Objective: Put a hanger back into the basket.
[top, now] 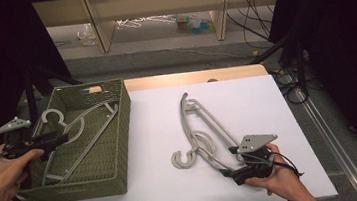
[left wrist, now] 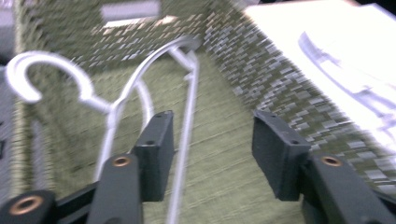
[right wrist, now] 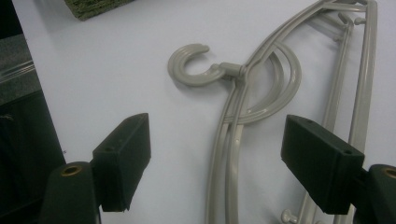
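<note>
High view, basket: a green woven basket [top: 120, 137] sat at the left edge of the white worktop [top: 267, 101], overhanging its near-left corner.
High view, basket hanger: a pale hanger [top: 82, 135] lay inside the basket, its hook toward the far-left corner.
High view, left gripper: the left gripper [top: 52, 141] hovered over the basket's left wall, held by the left hand [top: 8, 173].
High view, worktop hangers: grey hangers [top: 202, 133] lay stacked near the middle of the worktop, running toward its near-right corner.
High view, right gripper: the right gripper [top: 229, 168] sat at the stack's near end, in the right hand [top: 280, 178].
Left gripper view, jaws: parted, nothing pinched; the basket hanger [left wrist: 187, 116] lay below them on the basket floor (blurred).
Right gripper view, jaws: spread wide, straddling the grey hangers [right wrist: 238, 140] without pressing them; the hook [right wrist: 189, 70] lay beyond on the worktop [right wrist: 116, 70].
</note>
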Action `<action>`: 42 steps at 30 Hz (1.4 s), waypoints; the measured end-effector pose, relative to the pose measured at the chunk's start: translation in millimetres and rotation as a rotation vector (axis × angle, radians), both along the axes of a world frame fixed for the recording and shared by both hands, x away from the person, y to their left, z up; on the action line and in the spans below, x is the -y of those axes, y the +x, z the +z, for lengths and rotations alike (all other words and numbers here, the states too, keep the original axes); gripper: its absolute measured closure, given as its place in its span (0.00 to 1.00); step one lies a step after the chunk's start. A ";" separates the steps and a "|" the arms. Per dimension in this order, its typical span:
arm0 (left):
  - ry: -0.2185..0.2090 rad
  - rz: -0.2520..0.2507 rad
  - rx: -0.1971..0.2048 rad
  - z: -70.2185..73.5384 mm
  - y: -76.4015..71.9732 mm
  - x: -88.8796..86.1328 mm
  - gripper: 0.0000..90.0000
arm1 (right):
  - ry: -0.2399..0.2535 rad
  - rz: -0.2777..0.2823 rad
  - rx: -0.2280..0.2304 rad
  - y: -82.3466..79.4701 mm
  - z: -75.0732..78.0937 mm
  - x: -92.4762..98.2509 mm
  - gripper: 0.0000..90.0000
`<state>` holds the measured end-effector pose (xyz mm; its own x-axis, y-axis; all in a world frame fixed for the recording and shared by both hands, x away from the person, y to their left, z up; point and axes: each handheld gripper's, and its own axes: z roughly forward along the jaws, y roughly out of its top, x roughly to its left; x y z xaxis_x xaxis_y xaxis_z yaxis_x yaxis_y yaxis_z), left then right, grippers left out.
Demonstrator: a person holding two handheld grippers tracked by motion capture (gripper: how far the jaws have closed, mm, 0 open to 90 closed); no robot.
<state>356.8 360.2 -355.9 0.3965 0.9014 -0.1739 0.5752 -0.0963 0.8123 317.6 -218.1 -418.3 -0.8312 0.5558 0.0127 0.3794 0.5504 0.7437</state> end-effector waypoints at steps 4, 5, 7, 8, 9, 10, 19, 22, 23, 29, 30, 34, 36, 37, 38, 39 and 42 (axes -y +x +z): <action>-0.060 -0.036 0.042 4.5 -16.0 18.0 0.46 | -0.001 -0.005 0.000 -0.1 -0.9 -0.3 0.28; -0.078 -0.069 0.060 4.8 -20.6 24.9 0.46 | 0.000 -0.006 0.001 0.0 -1.1 -0.5 0.28; -0.132 -0.135 0.095 3.0 -34.8 47.6 0.43 | 0.009 -0.011 -0.001 0.3 -2.3 -1.0 0.28; -0.127 -0.179 0.107 2.2 -38.5 54.6 0.41 | 0.011 -0.016 -0.006 0.1 -2.7 -1.2 0.27; -0.147 -0.194 0.112 1.1 -42.3 63.2 0.40 | 0.018 -0.018 -0.015 0.2 -3.5 -1.5 0.27; -0.171 -0.192 0.119 -0.1 -46.3 72.5 0.39 | 0.019 -0.018 -0.012 1.2 -4.7 -1.4 0.27; -0.188 -0.350 0.139 -22.4 -65.3 139.0 0.32 | 0.033 -0.045 -0.038 6.9 -14.6 -2.1 0.27; -0.153 -0.375 0.156 -28.6 -70.7 152.8 0.28 | 0.029 -0.058 -0.046 7.2 -16.9 -3.8 0.27; -0.147 -0.378 0.156 -31.4 -72.8 157.3 0.27 | 0.024 -0.055 -0.047 7.9 -17.9 -4.2 0.27; -0.131 -0.407 0.147 -46.7 -80.0 172.4 0.20 | 0.012 -0.072 -0.054 8.6 -20.4 -6.8 0.27; -0.128 -0.398 0.150 -50.0 -81.8 173.3 0.20 | 0.009 -0.078 -0.061 7.8 -20.6 -7.0 0.27; -0.111 -0.385 0.136 -62.6 -86.5 174.9 0.20 | -0.002 -0.090 -0.077 7.9 -23.7 -6.6 0.27; -0.099 -0.384 0.138 -64.1 -87.3 175.2 0.20 | 0.003 -0.106 -0.075 9.2 -26.6 -7.8 0.29; -0.111 -0.384 0.135 -67.3 -87.9 176.6 0.19 | -0.010 -0.097 -0.092 10.0 -26.6 -7.3 0.29; -0.112 -0.390 0.138 -68.9 -87.6 177.4 0.19 | -0.004 -0.108 -0.084 11.0 -29.3 -8.9 0.29; -0.096 -0.390 0.139 -69.4 -87.9 177.9 0.19 | -0.009 -0.112 -0.093 12.2 -30.6 -9.7 0.30; -0.104 -0.386 0.144 -72.0 -88.0 178.6 0.19 | -0.027 -0.128 -0.138 17.8 -34.8 -11.4 0.32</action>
